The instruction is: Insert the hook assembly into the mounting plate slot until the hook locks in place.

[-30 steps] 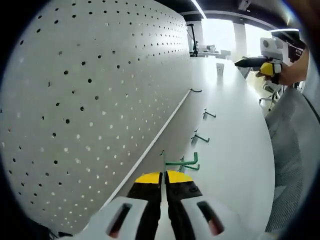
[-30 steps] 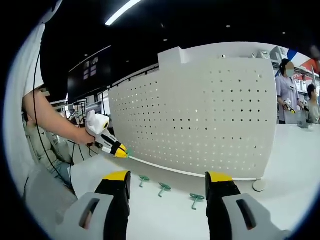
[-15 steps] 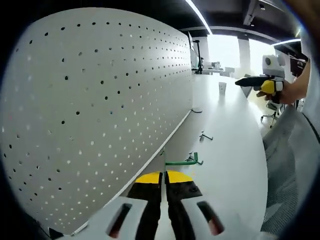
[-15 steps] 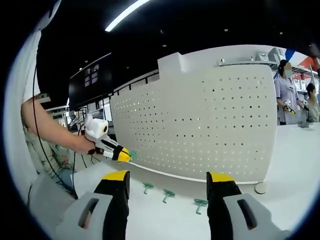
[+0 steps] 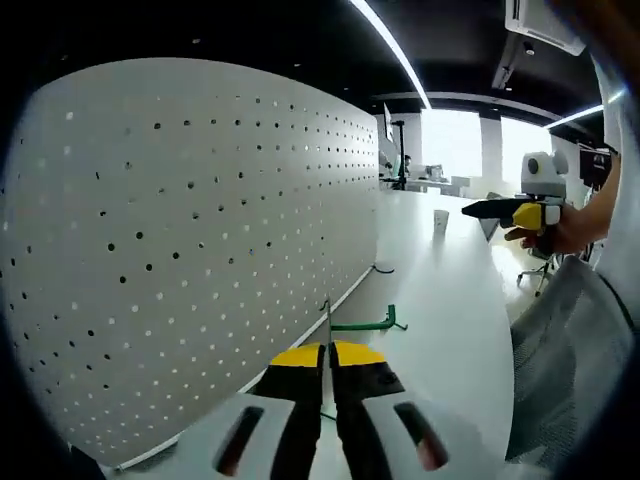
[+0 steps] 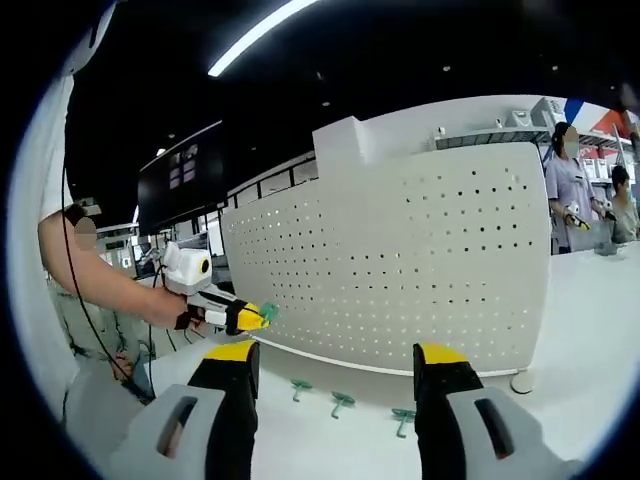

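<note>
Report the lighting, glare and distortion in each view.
Left gripper view: windows behind the table are blown out white; fisheye bulges the pegboard; the green hook stays sharp. Right gripper view: ceiling light strip glares against a dark ceiling; the pegboard's edges curve.

You work under a dark ceiling crossed by a long strip light. At the far end of the room, bright windows glow behind your white table. A dark wall monitor hangs to the side, and two people stand at another table in the distance. A grey mesh chair sits beside you.
</note>
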A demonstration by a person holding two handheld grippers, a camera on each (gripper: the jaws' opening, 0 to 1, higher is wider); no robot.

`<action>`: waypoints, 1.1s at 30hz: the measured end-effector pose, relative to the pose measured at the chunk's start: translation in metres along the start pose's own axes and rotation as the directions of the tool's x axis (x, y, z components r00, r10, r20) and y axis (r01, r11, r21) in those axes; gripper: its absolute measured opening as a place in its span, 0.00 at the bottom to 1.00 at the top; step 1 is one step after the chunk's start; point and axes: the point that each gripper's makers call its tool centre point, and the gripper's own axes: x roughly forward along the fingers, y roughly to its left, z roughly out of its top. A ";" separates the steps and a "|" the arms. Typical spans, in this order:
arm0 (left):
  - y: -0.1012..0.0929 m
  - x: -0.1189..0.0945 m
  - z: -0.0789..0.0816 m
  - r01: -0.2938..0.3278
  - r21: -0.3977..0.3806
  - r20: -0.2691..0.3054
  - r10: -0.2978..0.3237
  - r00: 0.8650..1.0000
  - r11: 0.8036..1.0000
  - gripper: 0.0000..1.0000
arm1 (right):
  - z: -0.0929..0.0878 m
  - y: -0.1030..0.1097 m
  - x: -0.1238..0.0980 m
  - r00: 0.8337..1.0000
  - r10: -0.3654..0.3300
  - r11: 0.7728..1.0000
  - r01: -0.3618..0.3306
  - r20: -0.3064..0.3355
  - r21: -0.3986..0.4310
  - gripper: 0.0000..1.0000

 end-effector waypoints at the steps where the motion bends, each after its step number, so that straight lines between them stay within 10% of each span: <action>1: -0.001 0.000 0.001 0.002 -0.011 0.008 -0.002 1.000 1.000 0.03 | 0.001 0.001 0.000 1.000 0.001 1.000 -0.001 0.002 0.002 0.60; 33: -0.034 -0.006 0.073 0.041 -0.059 0.235 -0.026 0.972 0.997 0.03 | 0.019 0.022 0.003 0.998 0.035 0.998 -0.038 0.049 0.042 0.58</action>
